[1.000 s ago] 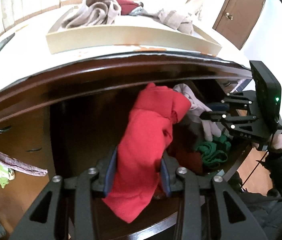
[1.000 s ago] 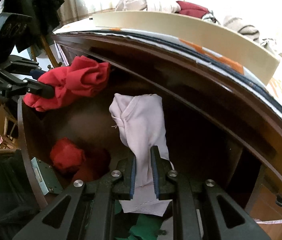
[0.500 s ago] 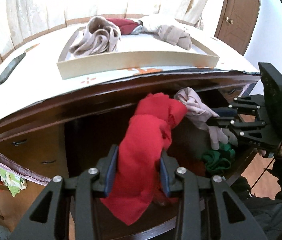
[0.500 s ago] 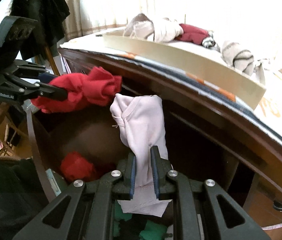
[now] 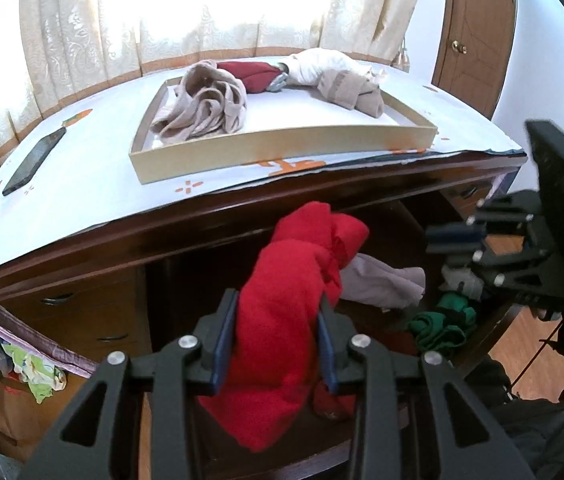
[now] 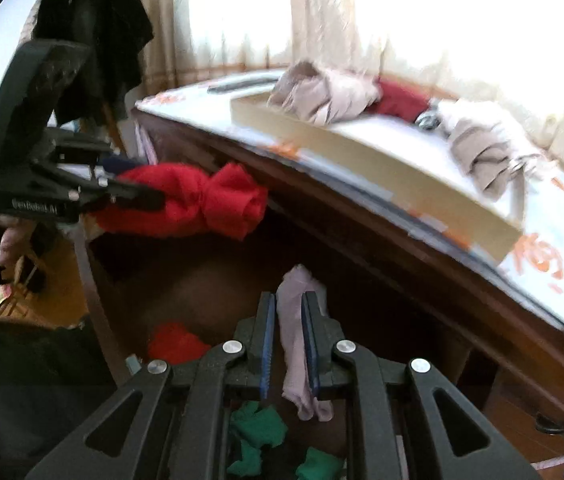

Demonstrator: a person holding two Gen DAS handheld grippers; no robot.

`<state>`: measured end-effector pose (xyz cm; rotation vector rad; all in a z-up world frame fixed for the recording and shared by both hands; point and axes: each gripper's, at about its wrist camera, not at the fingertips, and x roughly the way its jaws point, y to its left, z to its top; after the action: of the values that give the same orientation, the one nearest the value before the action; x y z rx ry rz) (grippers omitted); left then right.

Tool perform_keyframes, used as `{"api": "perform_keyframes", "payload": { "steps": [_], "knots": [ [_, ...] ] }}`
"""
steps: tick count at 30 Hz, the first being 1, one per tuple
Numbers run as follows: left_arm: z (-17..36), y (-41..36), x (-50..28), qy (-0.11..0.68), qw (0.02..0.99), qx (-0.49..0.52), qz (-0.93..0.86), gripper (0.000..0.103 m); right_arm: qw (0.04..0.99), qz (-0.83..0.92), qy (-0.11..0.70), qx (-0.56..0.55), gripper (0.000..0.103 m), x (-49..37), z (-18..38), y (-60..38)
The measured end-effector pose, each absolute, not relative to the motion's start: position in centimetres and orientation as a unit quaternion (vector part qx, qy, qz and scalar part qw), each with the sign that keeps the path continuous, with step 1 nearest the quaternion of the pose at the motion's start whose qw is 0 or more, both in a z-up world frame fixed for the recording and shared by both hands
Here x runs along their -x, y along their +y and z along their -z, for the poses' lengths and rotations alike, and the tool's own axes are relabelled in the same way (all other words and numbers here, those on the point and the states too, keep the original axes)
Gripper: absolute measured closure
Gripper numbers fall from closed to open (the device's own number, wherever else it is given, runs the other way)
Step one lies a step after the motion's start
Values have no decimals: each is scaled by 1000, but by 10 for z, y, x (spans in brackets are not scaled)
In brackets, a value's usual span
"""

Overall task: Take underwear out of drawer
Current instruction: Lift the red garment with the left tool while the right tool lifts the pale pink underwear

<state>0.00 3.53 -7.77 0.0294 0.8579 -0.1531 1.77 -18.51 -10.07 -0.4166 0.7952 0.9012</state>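
Red underwear point(image 5: 282, 316) clamped in the left gripper point(image 5: 278, 344), mauve pair point(image 6: 296, 344) pinched in the right gripper point(image 6: 288, 344): lift both clear of the drawer point(image 5: 494, 328) before swinging to the tray point(image 5: 282, 152).

**Backlit window, dark drawer, one view smeared**

Daylight pours through the pale lace curtains point(image 5: 82, 28) and burns the panes to pure white in both views. The white patterned tabletop covering point(image 5: 82, 184) is bright; the open dark wooden drawer point(image 5: 210, 280) beneath sits in deep shadow. The left wrist view is sharp. The right wrist view is motion-blurred, smearing the shallow beige cardboard tray point(image 6: 382, 168) and its edges. Fisheye distortion bows straight lines, and black vignette fills every corner.
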Motion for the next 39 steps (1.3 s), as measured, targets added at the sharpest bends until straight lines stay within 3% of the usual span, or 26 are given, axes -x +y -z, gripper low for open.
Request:
{"api": "perform_keyframes", "payload": {
  "steps": [7, 9, 10, 19, 20, 21, 22, 39],
  "knots": [
    [85, 38, 0, 420, 904, -6, 77, 69, 761, -388, 435, 283, 81, -29, 147, -157],
    [87, 40, 1, 419, 904, -3, 78, 69, 755, -366, 448, 309, 63, -36, 158, -150],
    [87, 41, 1, 420, 904, -2, 79, 69, 755, -357, 445, 324, 60, -37, 161, -147],
    [93, 46, 3, 421, 903, 7, 81, 72, 731, -347, 478, 341, 59, -53, 185, -126],
    [93, 46, 4, 420, 904, 7, 81, 74, 725, -353, 485, 340, 66, -53, 188, -125],
    [93, 46, 4, 419, 904, 6, 80, 74, 721, -356, 482, 347, 86, -51, 190, -124],
    [92, 47, 5, 418, 905, 6, 80, 75, 723, -357, 477, 349, 88, -49, 189, -123],
    [59, 45, 16, 376, 924, 7, 74, 78, 791, -403, 375, 267, 91, -17, 114, -142]
  ]
}}
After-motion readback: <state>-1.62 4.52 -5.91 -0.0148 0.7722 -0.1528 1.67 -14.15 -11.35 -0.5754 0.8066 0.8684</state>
